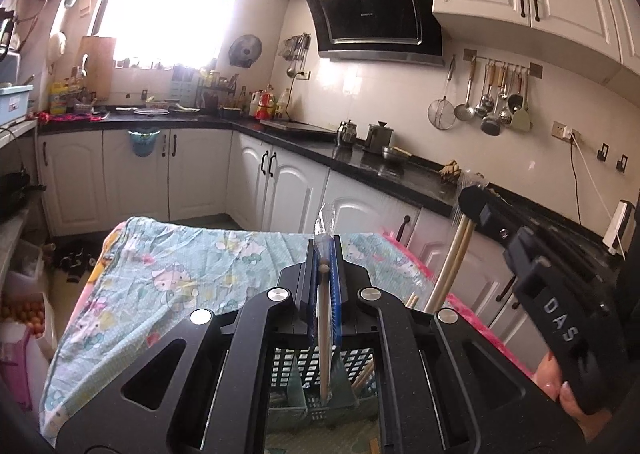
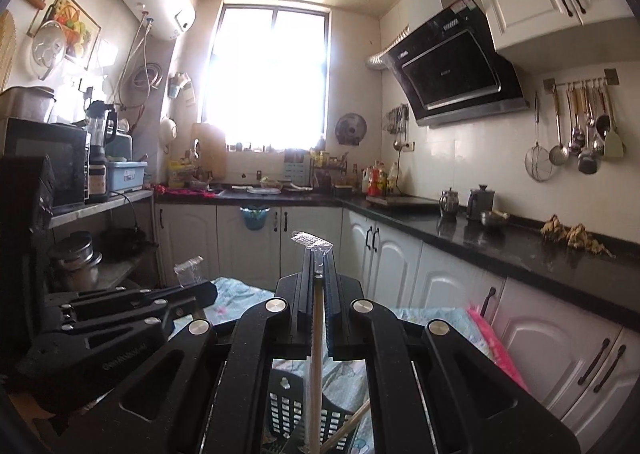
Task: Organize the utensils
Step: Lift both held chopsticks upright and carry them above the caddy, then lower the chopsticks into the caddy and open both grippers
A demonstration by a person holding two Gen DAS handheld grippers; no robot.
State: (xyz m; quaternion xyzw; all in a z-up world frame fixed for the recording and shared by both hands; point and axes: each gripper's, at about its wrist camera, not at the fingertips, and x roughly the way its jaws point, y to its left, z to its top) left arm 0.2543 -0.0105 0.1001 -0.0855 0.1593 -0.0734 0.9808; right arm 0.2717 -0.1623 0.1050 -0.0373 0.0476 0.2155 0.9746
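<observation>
My left gripper (image 1: 325,244) is shut on plastic-wrapped wooden chopsticks (image 1: 323,334), held upright, their lower end down in a black perforated utensil basket (image 1: 288,374) on the table. My right gripper (image 2: 319,254) is shut on another wrapped pair of chopsticks (image 2: 316,366), also upright over the same basket (image 2: 282,410). In the left wrist view the right gripper (image 1: 474,206) stands at the right, holding its chopsticks (image 1: 450,266). In the right wrist view the left gripper (image 2: 208,292) is at the left. More loose chopsticks (image 2: 346,426) lie in the basket.
The table carries a pale blue cartoon-print cloth (image 1: 168,274) with a pink edge (image 1: 472,310). A black countertop (image 1: 360,162) with white cabinets runs along the right and back. Ladles hang on a wall rail (image 1: 496,94). A shelf with a microwave (image 2: 44,162) stands at the left.
</observation>
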